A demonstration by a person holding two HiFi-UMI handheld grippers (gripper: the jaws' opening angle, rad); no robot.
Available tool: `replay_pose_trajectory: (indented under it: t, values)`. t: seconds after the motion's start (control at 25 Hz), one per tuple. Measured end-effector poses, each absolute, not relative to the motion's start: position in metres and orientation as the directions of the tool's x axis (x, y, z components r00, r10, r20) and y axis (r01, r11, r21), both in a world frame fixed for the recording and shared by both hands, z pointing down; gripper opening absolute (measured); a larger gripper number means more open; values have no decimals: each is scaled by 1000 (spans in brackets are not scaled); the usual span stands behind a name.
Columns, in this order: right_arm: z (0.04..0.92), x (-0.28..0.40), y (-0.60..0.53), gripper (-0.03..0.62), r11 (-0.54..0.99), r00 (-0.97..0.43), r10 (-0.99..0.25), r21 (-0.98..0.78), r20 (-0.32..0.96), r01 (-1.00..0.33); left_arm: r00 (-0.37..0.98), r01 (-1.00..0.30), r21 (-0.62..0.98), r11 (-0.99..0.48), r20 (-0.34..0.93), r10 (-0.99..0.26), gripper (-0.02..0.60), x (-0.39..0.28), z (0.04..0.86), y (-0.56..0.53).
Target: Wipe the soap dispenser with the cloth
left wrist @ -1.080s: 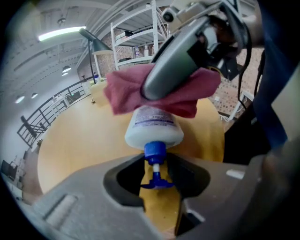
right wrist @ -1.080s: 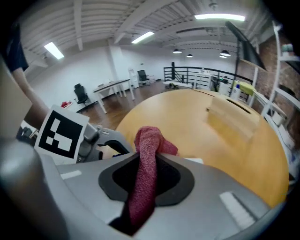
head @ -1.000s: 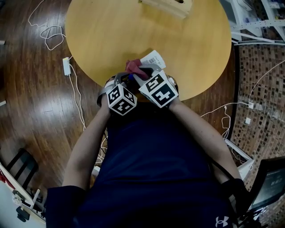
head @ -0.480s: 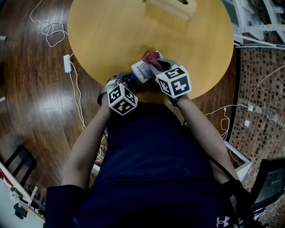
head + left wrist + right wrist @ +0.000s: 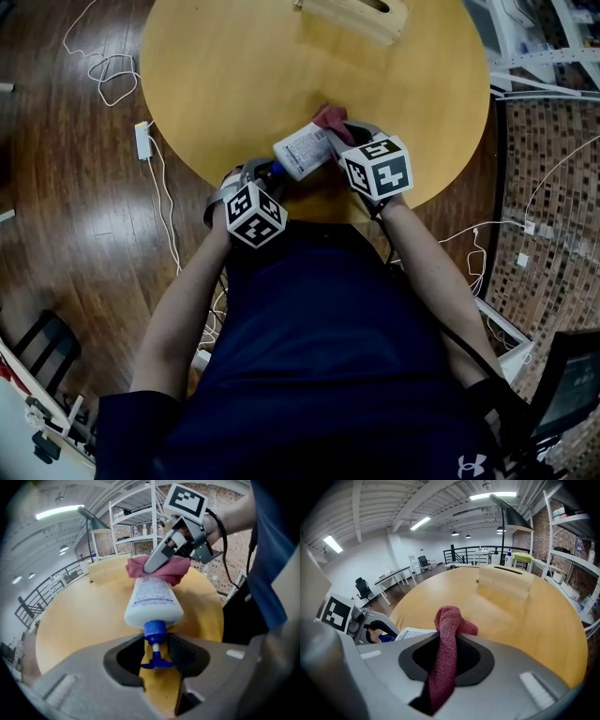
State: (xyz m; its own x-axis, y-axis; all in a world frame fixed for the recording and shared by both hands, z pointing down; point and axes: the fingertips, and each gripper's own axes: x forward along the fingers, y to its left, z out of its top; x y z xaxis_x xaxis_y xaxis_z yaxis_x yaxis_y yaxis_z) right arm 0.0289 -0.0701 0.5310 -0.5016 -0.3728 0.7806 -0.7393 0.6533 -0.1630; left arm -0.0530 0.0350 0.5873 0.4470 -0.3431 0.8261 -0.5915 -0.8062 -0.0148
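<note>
- Head view: soap dispenser (image 5: 302, 150) on its side over near edge of table (image 5: 216, 66), pump end toward person, base toward table centre; left gripper (image 5: 269, 172) at pump end; right gripper (image 5: 339, 129) w/ red cloth (image 5: 328, 116) at base end, further in over table; wooden box (image 5: 361, 11) at table's far edge, slot on top, contents not visible.
- Left gripper view: narrow-set jaws pinched on blue pump collar (image 5: 154, 630); nozzle lying in gap behind pads; white body jutting out above table, cloth against its base; opaque, so fill lvl unknown.
- Right gripper view: jaws closed on twisted cloth; tuft poking past tips toward table centre.
- Handling, prob.: stiff smooth plastic, light-ish, slippery at label; collar = small hold, liable to pivot under wiping push; best not to press pump; cloth soft, limp, no special care.
</note>
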Motion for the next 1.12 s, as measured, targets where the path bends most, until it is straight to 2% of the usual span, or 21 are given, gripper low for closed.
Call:
replay_pose_trajectory:
  t: [0.16, 0.24, 0.36, 0.48, 0.68, 0.88, 1.12]
  values:
    - [526, 33, -75, 74, 616, -434, -386, -122, 814, -778, 436, -597, -14, -802, 834, -339, 152, -45, 589, 32]
    - [516, 0, -66, 74, 695, -479, -352, -118, 804, -709, 430, -597, -23, -802, 835, -343, 152, -43, 589, 30]
    - [519, -54, -39, 74, 836, -536, -232, -115, 812, -537, 424, -590, -39, -806, 835, -351, 152, -39, 587, 27]
    - [535, -71, -24, 74, 854, -536, -144, -170, 832, -492, 420, -593, -53, -804, 831, -364, 152, -35, 587, 27]
    - [542, -55, -42, 74, 815, -547, -155, -207, 822, -542, 408, -611, -53, -790, 834, -371, 150, -32, 586, 23]
    - [540, -16, -79, 74, 709, -485, -251, -182, 838, -681, 401, -607, -45, -793, 844, -356, 147, -40, 588, 22]
    - [545, 12, -103, 75, 635, -463, -337, -164, 820, -754, 383, -605, -65, -793, 849, -363, 149, -47, 594, 25]
